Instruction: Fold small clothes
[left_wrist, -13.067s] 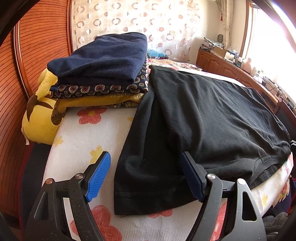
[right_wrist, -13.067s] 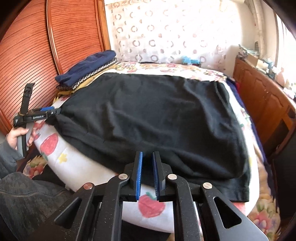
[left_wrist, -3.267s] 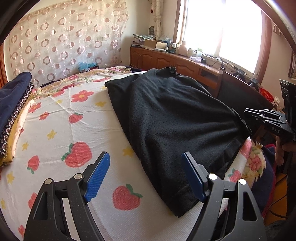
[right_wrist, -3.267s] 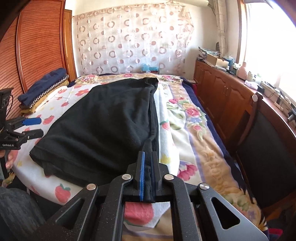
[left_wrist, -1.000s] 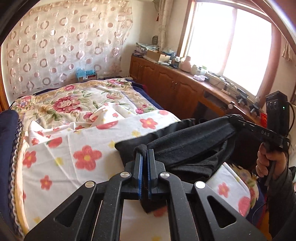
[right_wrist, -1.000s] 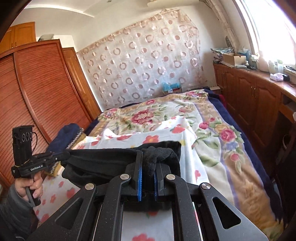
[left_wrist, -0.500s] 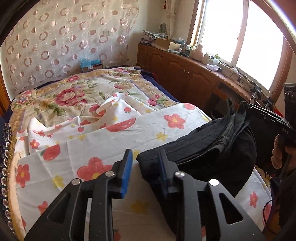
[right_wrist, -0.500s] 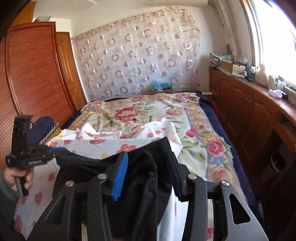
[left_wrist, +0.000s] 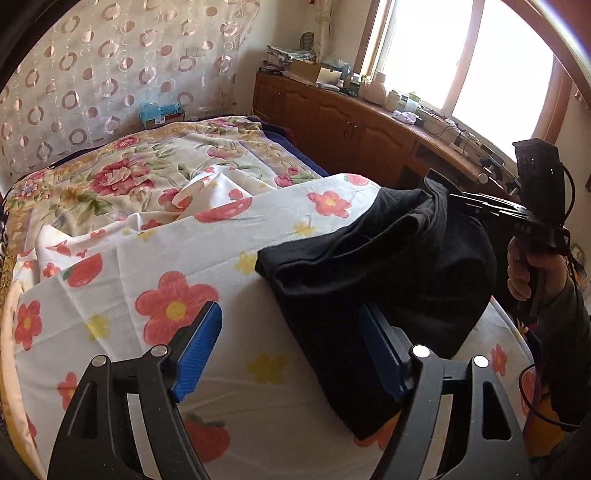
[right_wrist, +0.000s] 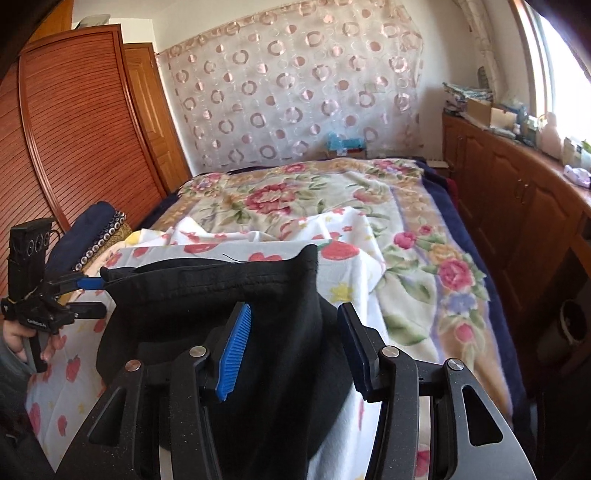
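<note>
A black garment (left_wrist: 388, 266) lies in a folded heap on the flowered white sheet (left_wrist: 229, 258) near the bed's edge. My left gripper (left_wrist: 290, 354) is over the sheet just left of the heap. Its jaws are opening, with only the garment's near edge between the blue pads and neither pad pressing on it. My right gripper (right_wrist: 295, 350) stands open, and black cloth (right_wrist: 280, 317) lies loosely between its pads. From the left wrist view the right gripper (left_wrist: 458, 203) shows at the heap's far side, held by a hand (left_wrist: 528, 269). The right wrist view shows the left gripper (right_wrist: 101, 295) at the garment's left corner.
A stack of folded clothes (right_wrist: 92, 229) sits at the bed's left side, against the wooden wardrobe (right_wrist: 74, 129). A rose-patterned blanket (right_wrist: 295, 199) covers the far half of the bed. A cluttered wooden cabinet (right_wrist: 517, 206) runs along the window side.
Both grippers were shut on the black garment a second ago and have opened. The garment has dropped from taut between them into a heap. The left jaws have widened further.
</note>
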